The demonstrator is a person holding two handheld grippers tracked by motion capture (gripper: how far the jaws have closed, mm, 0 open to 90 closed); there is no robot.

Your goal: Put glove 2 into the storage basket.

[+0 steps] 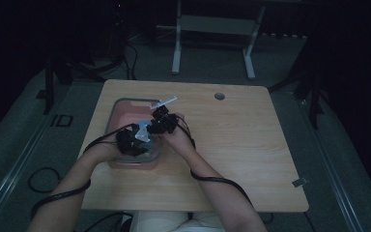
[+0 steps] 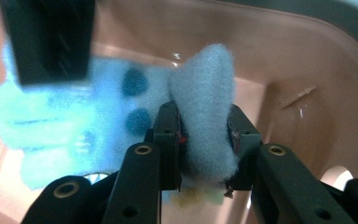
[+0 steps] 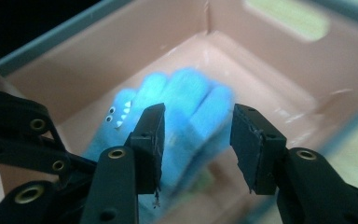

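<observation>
A light blue plush toy (image 3: 186,102) with small eyes and white teeth hangs inside a pink bin (image 1: 125,108). My left gripper (image 2: 205,133) is shut on a fluffy pale blue fold (image 2: 209,88) of the toy, which bulges above the pads. My right gripper (image 3: 198,135) stands open over the bin, its jaws apart on either side of the toy's body with no pad pressing on it. In the high view both grippers, left (image 1: 134,140) and right (image 1: 158,123), meet over the bin with the toy (image 1: 144,133) between them.
The bin has a grey rim (image 3: 51,39) and sits on the left half of a wooden table (image 1: 241,145). A white strip (image 1: 165,102) lies at the bin's far corner. A round hole (image 1: 219,96) marks the table's far side. Cables trail off the near edge.
</observation>
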